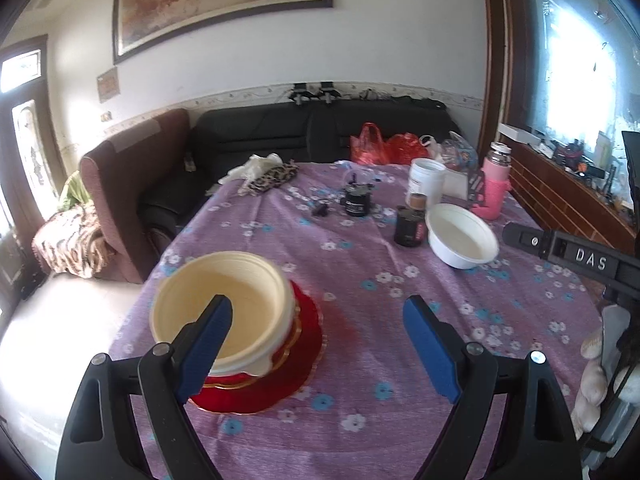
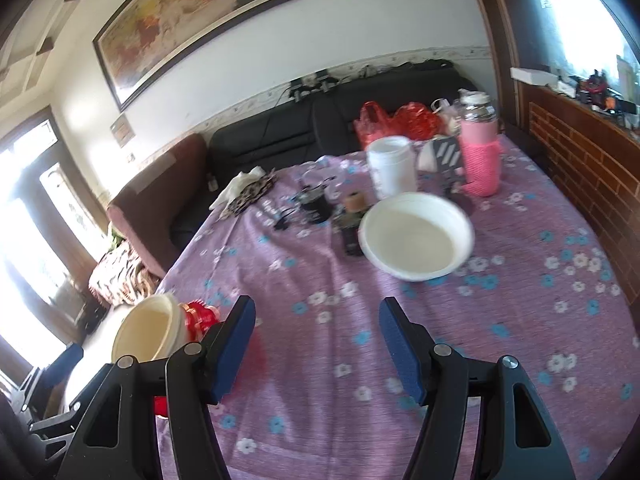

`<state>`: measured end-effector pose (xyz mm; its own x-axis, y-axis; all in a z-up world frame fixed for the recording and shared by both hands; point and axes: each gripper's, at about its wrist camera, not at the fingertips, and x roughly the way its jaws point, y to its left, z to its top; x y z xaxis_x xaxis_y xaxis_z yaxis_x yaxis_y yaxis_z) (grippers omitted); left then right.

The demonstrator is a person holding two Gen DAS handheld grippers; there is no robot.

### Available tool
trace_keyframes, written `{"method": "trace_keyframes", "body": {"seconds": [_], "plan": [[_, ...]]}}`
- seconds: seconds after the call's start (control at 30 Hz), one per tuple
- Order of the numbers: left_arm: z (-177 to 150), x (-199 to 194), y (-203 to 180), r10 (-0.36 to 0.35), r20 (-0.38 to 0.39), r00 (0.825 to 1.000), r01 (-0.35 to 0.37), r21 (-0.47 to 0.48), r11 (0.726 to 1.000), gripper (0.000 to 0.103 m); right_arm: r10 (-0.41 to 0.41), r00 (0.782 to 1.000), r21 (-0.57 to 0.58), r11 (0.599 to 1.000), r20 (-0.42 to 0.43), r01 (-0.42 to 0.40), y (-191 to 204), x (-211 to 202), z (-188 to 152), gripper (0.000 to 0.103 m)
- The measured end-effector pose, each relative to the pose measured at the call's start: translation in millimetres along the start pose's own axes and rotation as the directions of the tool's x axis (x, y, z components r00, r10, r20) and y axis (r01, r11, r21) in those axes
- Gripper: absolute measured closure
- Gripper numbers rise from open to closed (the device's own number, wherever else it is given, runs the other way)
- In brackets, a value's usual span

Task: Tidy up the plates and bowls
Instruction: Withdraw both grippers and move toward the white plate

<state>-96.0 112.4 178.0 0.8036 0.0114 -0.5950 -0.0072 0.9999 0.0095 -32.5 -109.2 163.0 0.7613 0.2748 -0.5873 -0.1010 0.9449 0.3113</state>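
Purple floral cloth [image 1: 360, 264] covers the surface in a sitting room with a dark sofa [image 1: 320, 132], a framed painting [image 1: 220, 0] and a bright window [image 1: 580, 60] to the right. Near the front-left edge, cream bowls [image 1: 224, 304] sit nested on red plates [image 1: 304, 344]. One white bowl [image 2: 416, 236] stands well apart toward the far right, just beside a dark jar [image 1: 408, 230], with a white tub [image 2: 390, 166] and pink bottle [image 2: 480, 156] behind it. The left tool [image 1: 318, 344] hovers over the cloth beside the stack, jaws wide apart and empty. The right tool [image 2: 316, 344] hangs above bare cloth, jaws also apart and holding nothing, the white bowl ahead of it. Judging by the layout, the stack is built and the lone bowl is the piece left; fetching it calls for a reach forward and a pinch on its near rim without knocking the jar.
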Motion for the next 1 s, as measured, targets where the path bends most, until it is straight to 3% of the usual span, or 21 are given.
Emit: {"method": "trace_keyframes", "body": {"seconds": [0.23,0.5,0.63,0.73,0.83,0.9,1.0], "plan": [[22.5,11.4,-14.8,-0.165,-0.076,0.983,0.161,-0.052,0.986,0.016,-0.103,0.994,0.038,0.994,0.046,0.101,-52.8,-26.3,24.1,0.032],[67.8,-1.0,-41.3,-0.148,-0.013,0.989,0.148,0.072,0.986,0.016,-0.24,0.967,0.021,0.971,0.085,0.239,-96.8,-60.3,63.7,0.032],[107.8,-8.9,-49.1,-0.143,0.0,0.99,0.142,0.132,0.981,0.016,-0.332,0.93,-0.053,0.938,0.155,0.343,-92.8,-88.4,111.1,0.032],[145.6,-11.1,-48.8,-0.128,0.034,0.991,0.124,0.102,0.987,0.016,-0.372,0.903,-0.092,0.913,0.215,0.398,-81.9,-101.9,148.4,0.02],[175.2,-8.1,-54.9,-0.086,0.112,0.99,0.078,0.076,0.994,0.004,-0.418,0.874,-0.14,0.877,0.25,0.46,-70.9,-95.7,184.4,0.018],[184.9,2.0,-65.8,-0.059,0.184,0.981,0.045,0.077,0.996,0.004,-0.424,0.875,-0.17,0.868,0.235,0.466,-67.0,-78.0,198.6,0.017],[183.1,32.4,-83.4,-0.095,0.168,0.981,0.079,0.099,0.992,0.004,-0.396,0.904,-0.166,0.892,0.159,0.42,-74.8,-37.1,199.5,0.017]]}}
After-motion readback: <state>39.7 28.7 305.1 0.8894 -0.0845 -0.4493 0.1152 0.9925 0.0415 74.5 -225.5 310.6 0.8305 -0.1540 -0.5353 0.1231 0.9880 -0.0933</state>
